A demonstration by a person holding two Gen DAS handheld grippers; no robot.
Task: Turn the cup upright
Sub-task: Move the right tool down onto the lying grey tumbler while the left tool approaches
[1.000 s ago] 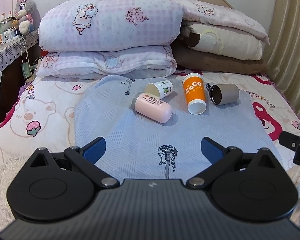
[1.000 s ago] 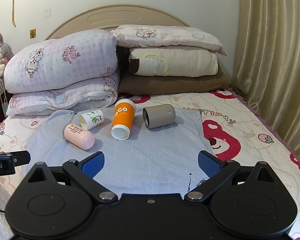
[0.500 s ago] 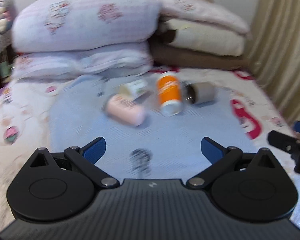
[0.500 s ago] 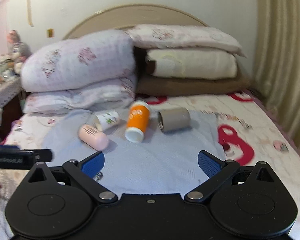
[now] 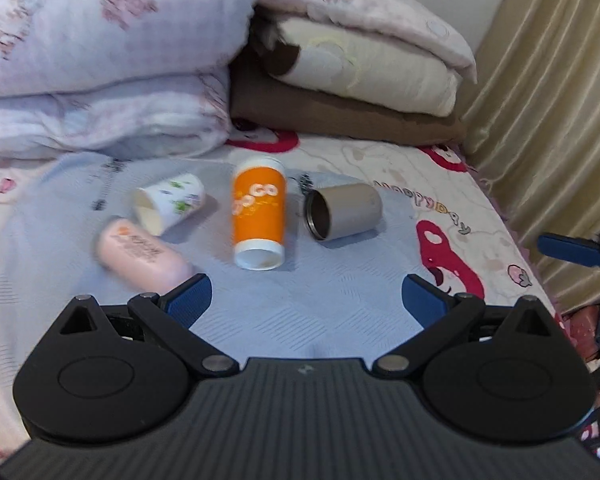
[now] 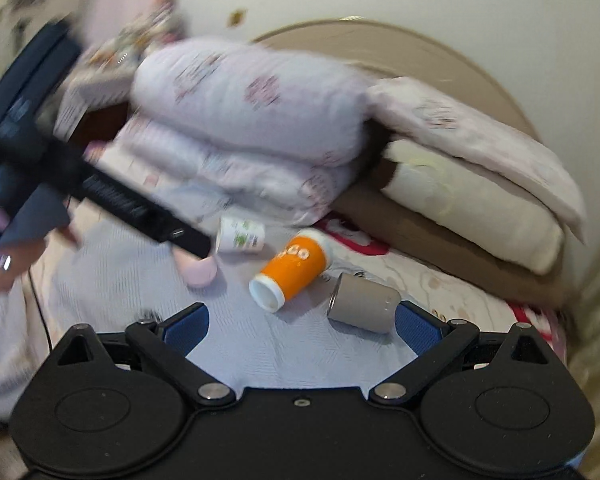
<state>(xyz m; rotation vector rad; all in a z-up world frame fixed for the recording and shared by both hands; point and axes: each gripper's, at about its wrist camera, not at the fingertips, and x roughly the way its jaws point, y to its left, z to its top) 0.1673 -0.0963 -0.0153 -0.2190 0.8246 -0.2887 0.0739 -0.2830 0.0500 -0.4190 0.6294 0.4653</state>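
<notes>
Several cups lie on their sides on a light blue cloth (image 5: 300,312) on the bed. An orange cup (image 5: 259,210) lies in the middle, a grey metal cup (image 5: 344,211) to its right, a white printed paper cup (image 5: 168,202) and a pink cup (image 5: 142,254) to its left. My left gripper (image 5: 306,300) is open and empty, short of the orange cup. My right gripper (image 6: 302,326) is open and empty, tilted, with the grey cup (image 6: 362,308) just beyond its right finger. The orange cup (image 6: 290,270) lies a little further off.
Stacked pillows and folded quilts (image 5: 112,52) fill the head of the bed behind the cups. A curtain (image 5: 552,92) hangs at the right. The left gripper's body (image 6: 100,188) crosses the left of the right wrist view, above the pink cup (image 6: 198,272).
Both grippers have moved forward toward the cups. The left one has swung right. The right one has tilted and come close to the grey cup. Jaws stay open.
</notes>
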